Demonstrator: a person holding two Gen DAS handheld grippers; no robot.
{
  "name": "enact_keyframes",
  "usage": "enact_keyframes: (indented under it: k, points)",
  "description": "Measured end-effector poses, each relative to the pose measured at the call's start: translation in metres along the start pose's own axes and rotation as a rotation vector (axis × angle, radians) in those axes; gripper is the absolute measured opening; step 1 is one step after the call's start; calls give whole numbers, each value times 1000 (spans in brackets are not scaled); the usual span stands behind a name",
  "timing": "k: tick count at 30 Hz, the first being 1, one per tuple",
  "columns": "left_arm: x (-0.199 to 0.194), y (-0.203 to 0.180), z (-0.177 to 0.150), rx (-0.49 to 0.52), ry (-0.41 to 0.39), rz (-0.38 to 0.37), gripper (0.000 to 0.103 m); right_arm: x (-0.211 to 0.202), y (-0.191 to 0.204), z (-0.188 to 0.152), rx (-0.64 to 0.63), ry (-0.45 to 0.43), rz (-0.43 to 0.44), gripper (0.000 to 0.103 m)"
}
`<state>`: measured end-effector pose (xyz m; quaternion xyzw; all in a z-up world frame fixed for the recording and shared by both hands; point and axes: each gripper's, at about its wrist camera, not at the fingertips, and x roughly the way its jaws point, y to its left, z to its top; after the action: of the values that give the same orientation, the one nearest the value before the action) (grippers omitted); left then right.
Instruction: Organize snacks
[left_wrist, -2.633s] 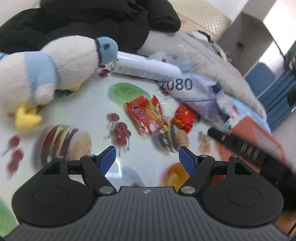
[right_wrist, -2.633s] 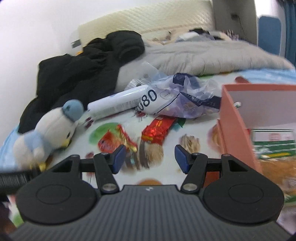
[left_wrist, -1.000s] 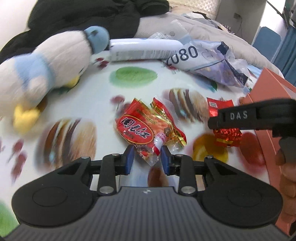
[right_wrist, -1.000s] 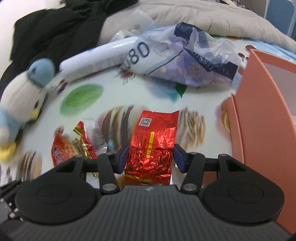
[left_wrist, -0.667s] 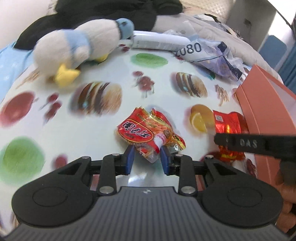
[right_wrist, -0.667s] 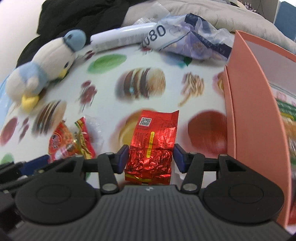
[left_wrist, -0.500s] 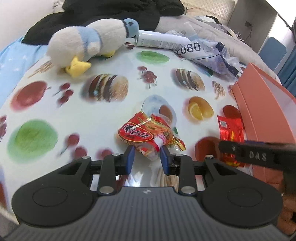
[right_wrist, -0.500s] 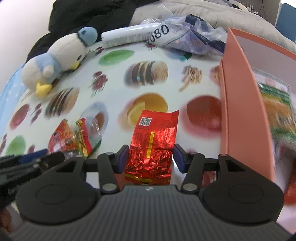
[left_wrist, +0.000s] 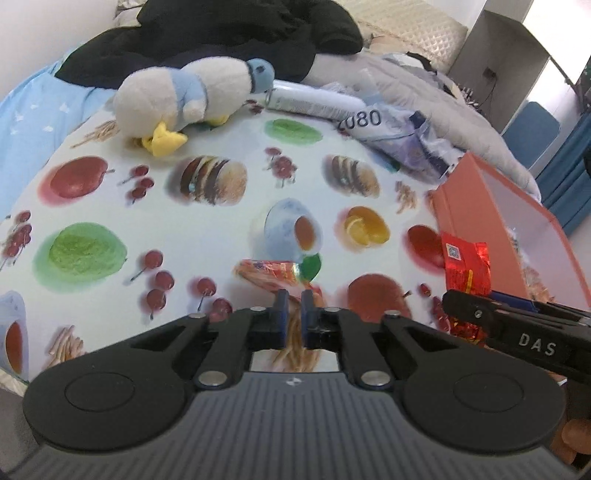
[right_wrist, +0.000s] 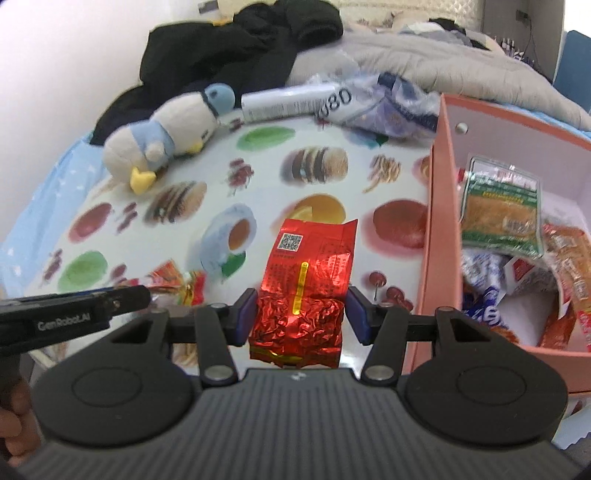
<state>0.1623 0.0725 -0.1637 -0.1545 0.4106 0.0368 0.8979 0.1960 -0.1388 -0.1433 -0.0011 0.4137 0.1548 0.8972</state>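
Observation:
My right gripper is shut on a red foil packet and holds it above the printed tablecloth, just left of the orange box. The packet also shows in the left wrist view. My left gripper is nearly closed; the red-orange snack bag hangs edge-on just beyond its tips, and the hold cannot be seen clearly. The same bag shows blurred in the right wrist view. The orange box holds several snack packs, a green-edged one on top.
A plush penguin lies at the back left. A white tube and a crumpled plastic bag lie at the back. Black clothing and grey bedding are behind. The orange box stands at the right.
Both grippers have lifted and pulled back from the table with their packets. The left jaws have closed much narrower, and the snack bag now hangs edge-on. The box interior has come into the right view.

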Motion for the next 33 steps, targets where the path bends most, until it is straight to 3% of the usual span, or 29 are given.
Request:
enact_keyframes:
  k: [7,13,14,16,17,18,19,21,25,33]
  points:
    - [-1,-13,9,19,-22,-12,3,-23,-17,11,26,-59,-6,55]
    - [13,-12,7,12,27,-52,4,-32,-31,6,52,-66,17,55]
    - [17,-10,6,17,39,-45,7,-33,-31,5,48,-70,16,55]
    - [28,-7,5,21,92,-26,28,-34,-31,3,54,-74,22,55]
    - [34,-5,4,18,114,-20,62,-34,-32,2,60,-73,29,55]
    - [39,-3,3,15,124,-9,88,-34,-32,2,64,-73,33,55]
    - [42,-2,2,16,111,4,93,-34,-32,1,64,-73,34,55]
    - [48,-1,1,32,74,21,95,-35,-33,2,62,-77,34,55]
    - [74,-6,7,68,106,56,97,-38,-36,3,61,-91,37,55]
    - [114,-41,6,416,113,180,96,-40,-40,3,62,-97,38,55]
